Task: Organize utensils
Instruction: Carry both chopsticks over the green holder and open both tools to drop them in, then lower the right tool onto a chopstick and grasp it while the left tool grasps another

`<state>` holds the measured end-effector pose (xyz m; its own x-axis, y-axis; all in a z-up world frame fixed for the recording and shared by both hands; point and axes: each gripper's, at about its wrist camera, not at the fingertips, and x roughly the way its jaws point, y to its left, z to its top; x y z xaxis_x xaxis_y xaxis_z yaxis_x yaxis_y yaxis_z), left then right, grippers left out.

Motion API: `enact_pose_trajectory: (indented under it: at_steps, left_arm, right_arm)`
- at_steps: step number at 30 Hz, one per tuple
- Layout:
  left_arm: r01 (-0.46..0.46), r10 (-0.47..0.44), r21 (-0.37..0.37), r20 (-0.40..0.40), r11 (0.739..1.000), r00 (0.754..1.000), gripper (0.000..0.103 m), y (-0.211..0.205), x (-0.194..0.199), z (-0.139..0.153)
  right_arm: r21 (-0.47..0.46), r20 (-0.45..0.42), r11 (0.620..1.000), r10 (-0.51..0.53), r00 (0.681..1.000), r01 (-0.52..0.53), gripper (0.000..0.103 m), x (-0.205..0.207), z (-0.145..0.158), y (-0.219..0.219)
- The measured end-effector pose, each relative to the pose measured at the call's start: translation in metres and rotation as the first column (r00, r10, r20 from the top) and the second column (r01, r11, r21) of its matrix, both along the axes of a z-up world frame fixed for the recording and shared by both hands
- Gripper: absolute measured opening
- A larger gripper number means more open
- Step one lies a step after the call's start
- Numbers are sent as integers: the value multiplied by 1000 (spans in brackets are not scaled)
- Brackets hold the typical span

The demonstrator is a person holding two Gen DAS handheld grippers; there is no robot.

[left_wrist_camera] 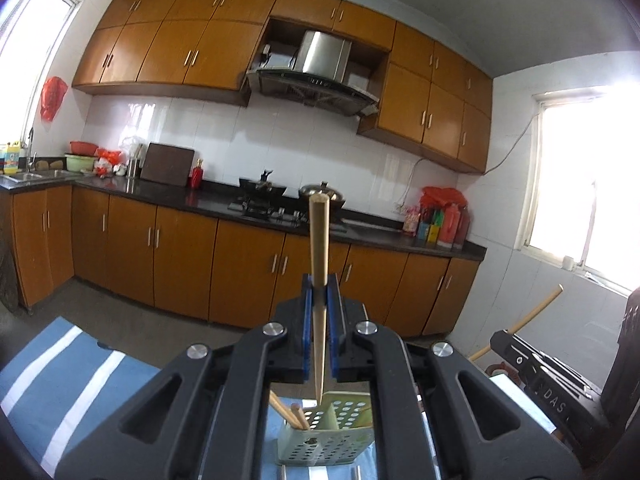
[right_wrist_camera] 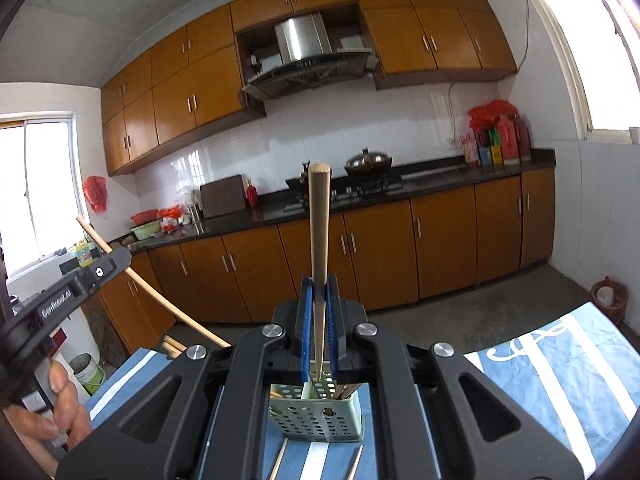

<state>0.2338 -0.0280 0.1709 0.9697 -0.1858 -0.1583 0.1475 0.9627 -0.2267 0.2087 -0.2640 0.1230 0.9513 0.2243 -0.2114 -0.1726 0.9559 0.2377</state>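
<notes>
Each gripper [left_wrist_camera: 320, 300] [right_wrist_camera: 319, 300] pinches one chopstick [left_wrist_camera: 319, 240] [right_wrist_camera: 319, 220] near its thin end; light, stiff and smooth, it may slip above the holder [right_wrist_camera: 316, 412]

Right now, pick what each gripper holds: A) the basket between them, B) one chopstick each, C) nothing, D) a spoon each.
B: the left gripper and the right gripper are each shut on a single upright chopstick above the basket.
</notes>
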Motion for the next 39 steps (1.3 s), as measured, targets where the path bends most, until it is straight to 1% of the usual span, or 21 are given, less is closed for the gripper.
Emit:
enact_pose_trajectory:
  at_steps: [5, 9, 14, 19, 21, 23, 24, 27, 29, 31, 33, 35, 37, 39]
  left_arm:
    - [-3, 3, 9, -44, 1000, 999, 8, -1, 21, -23]
    - [3, -3, 9, -67, 1000, 998, 8, 2, 29, -33]
    - [6, -6, 8, -86, 1000, 996, 8, 7, 31, -38]
    - [8, -7, 1, -97, 1000, 995, 8, 9, 28, -41]
    - [7, -7, -4, -101, 1000, 995, 8, 9, 26, -41]
    - [4, -5, -10, -104, 1000, 995, 10, 11, 23, -39]
    - [2, -4, -13, -105, 1000, 995, 10, 12, 22, -38]
    - [-1, -2, -31, -110, 1000, 994, 11, 19, 15, -34]
    - [-9, 5, -34, -116, 999, 993, 15, 26, 5, -33]
    - [-13, 10, -28, -117, 1000, 993, 17, 33, -7, -34]
    - [-28, 27, -7, -128, 1000, 991, 20, 41, -23, -39]
    - [-38, 39, 11, -152, 999, 988, 23, 50, -38, -51]
    - [-52, 57, 32, -185, 998, 981, 24, 57, -48, -66]
    - [-66, 78, 56, -243, 996, 967, 26, 65, -56, -89]
  right_arm:
    - [-13, -51, 1000, 15, 999, -15, 7, 16, -16, 11]
    - [-27, -82, 999, 22, 996, -24, 7, 21, -24, 16]
    - [-30, -105, 999, 22, 994, -25, 7, 24, -28, 17]
    - [-33, -108, 999, 21, 994, -25, 8, 21, -25, 17]
    - [-35, -108, 999, 19, 994, -23, 17, 22, -23, 15]
    - [-35, -100, 999, 13, 995, -17, 21, 17, -20, 13]
    - [-35, -98, 999, 13, 995, -16, 21, 17, -19, 14]
    - [-35, -86, 999, 7, 996, -10, 21, 7, -15, 10]
    - [-43, -72, 999, -2, 997, -1, 21, -5, -12, 6]
    - [-51, -63, 999, -17, 998, 14, 24, -19, -12, 0]
    - [-53, -64, 998, -31, 997, 28, 31, -30, -17, -6]
    - [-53, -91, 998, -43, 995, 39, 31, -42, -28, -13]
    - [-65, -144, 997, -53, 988, 44, 31, -51, -48, -16]
    - [-83, -204, 996, -56, 977, 40, 31, -54, -70, -14]
